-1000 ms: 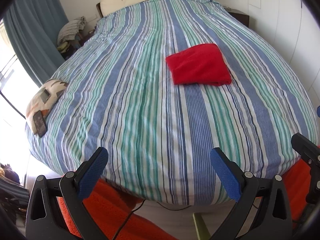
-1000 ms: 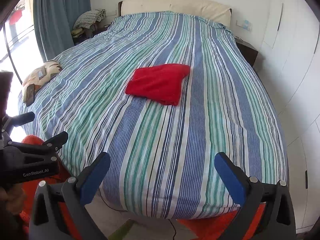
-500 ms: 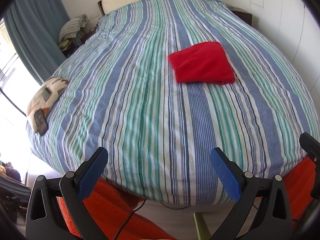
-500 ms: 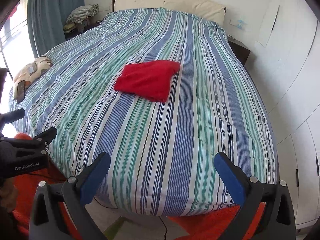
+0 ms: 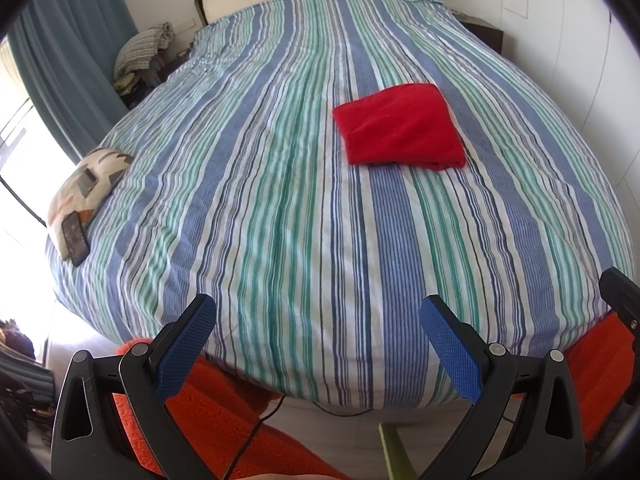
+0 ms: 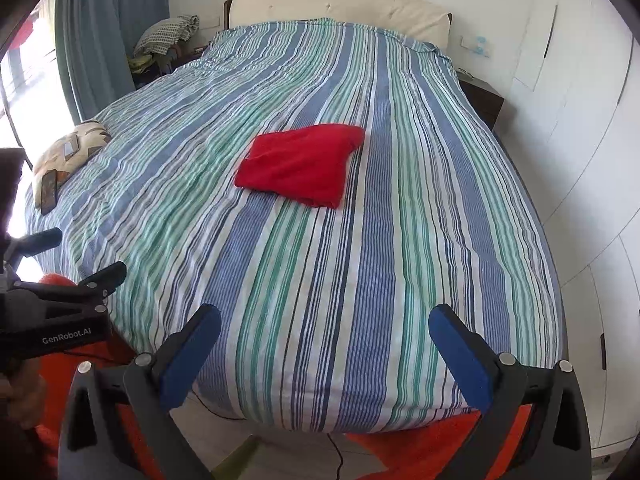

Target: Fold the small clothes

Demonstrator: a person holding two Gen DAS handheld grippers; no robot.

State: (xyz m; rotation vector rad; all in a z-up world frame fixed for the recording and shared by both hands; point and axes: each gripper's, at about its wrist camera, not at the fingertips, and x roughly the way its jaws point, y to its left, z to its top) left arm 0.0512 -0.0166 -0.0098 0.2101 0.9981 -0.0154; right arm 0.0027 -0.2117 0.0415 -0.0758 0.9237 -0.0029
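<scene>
A red garment lies folded into a flat rectangle on the striped bed, right of the bed's middle; it also shows in the right wrist view. My left gripper is open and empty, held back over the foot of the bed, far from the garment. My right gripper is open and empty, also at the foot of the bed. The left gripper shows from the side in the right wrist view.
A patterned cushion with a phone on it lies at the bed's left edge. An orange rug covers the floor at the foot. White wardrobes line the right side. A nightstand and clothes pile flank the headboard.
Both grippers have shifted slightly at the foot of the bed, so the view of the bed moved a little. The red garment has not moved. Both grippers stay open.
</scene>
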